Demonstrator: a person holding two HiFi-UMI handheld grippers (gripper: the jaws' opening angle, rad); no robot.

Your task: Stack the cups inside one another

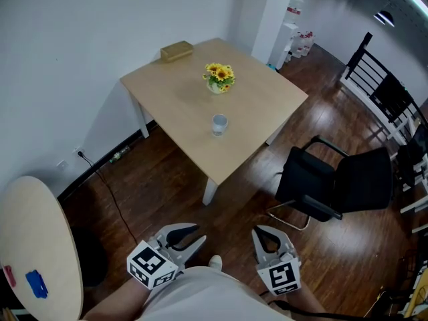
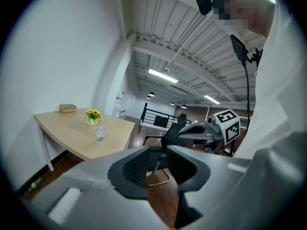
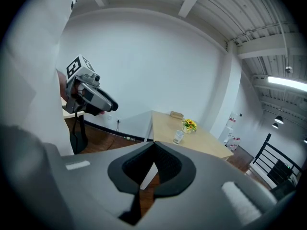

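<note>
Grippers low, well clear of table [image 1: 267, 105].
Cup [image 1: 219, 124] upright toward table's near edge, flower pot [image 1: 219, 79] behind it, box [image 1: 176, 50] at far corner. Left gripper [image 1: 192, 237] jaws slightly parted, empty; right gripper [image 1: 263, 232] jaws pressed together, empty.

A pale desk [image 1: 261, 105] stands by the white wall on a dark wood floor [image 1: 167, 192]. On it are a pot of yellow flowers [image 1: 219, 77] and, at its far corner, a wooden box [image 1: 176, 50]. A black chair [image 1: 334, 182] stands near its right side. A round table [image 1: 33, 239] at lower left carries a blue item [image 1: 36, 283].
</note>
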